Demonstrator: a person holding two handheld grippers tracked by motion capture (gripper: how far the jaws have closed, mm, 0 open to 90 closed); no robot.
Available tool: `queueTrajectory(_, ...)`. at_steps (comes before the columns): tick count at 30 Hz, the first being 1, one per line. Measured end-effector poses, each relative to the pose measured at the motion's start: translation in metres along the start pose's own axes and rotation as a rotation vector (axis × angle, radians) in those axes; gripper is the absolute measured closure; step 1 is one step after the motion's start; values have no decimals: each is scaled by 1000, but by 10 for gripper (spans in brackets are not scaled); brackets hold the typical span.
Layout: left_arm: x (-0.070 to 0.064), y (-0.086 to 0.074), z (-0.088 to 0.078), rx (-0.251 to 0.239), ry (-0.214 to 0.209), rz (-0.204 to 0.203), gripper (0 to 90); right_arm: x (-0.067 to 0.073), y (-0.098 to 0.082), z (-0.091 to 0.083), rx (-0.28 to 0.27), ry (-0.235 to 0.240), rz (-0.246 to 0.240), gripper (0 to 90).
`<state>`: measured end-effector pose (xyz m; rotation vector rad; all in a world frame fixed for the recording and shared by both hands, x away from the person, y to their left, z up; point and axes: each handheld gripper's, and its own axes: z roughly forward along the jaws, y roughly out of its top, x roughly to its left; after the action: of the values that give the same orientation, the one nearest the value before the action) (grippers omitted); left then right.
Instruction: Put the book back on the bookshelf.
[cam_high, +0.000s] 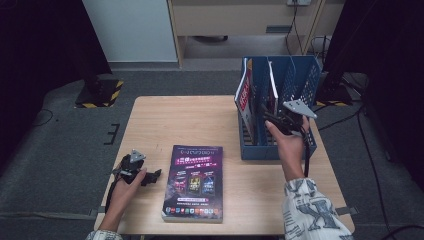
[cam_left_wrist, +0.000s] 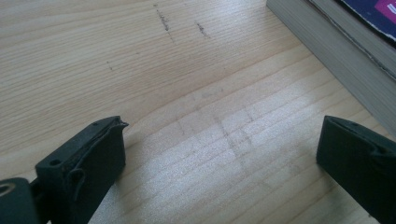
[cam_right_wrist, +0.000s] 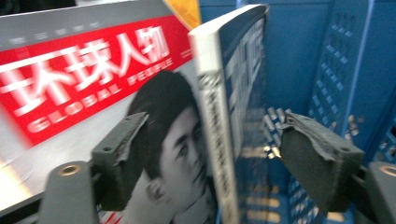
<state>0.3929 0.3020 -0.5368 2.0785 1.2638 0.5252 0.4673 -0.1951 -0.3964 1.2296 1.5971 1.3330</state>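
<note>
A blue slotted file rack (cam_high: 305, 75) stands at the table's right. A red-covered magazine (cam_high: 245, 95) leans in its left slot, and a thin blue-covered book (cam_high: 273, 87) stands upright one slot over. My right gripper (cam_high: 272, 116) is at the rack's front. In the right gripper view, the book's white spine (cam_right_wrist: 210, 93) stands between the open jaws of my right gripper (cam_right_wrist: 219, 154), and neither pad touches it. The magazine (cam_right_wrist: 84, 70) lies behind the left jaw. A purple book (cam_high: 194, 182) lies flat near the table's front. Just left of it, my left gripper (cam_high: 150, 176) rests open and empty (cam_left_wrist: 224, 158).
The wooden table (cam_high: 190, 120) has bare room at its left and back. The flat book's page edge (cam_left_wrist: 336, 51) runs close by the left gripper's right jaw. Blue rack walls (cam_right_wrist: 327, 56) lie behind the right gripper. Grey floor surrounds the table, and a cabinet stands beyond.
</note>
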Motion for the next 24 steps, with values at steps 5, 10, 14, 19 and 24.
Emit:
queueTrajectory(5,-1,0,0,0,2,-2,4,6,-10,-18,13,43,-2,183)
queueTrajectory(10,-1,0,0,0,2,-3,4,14,-21,-33,36,95,3,143)
queueTrajectory(14,-1,0,0,0,0,-3,2,20,-28,-41,37,131,14,115)
queueTrajectory(19,-1,0,0,-2,-6,-1,7,40,-49,-51,37,194,17,115)
queueTrajectory(24,-3,0,-2,-12,-15,-1,44,56,-58,-56,57,224,-13,135)
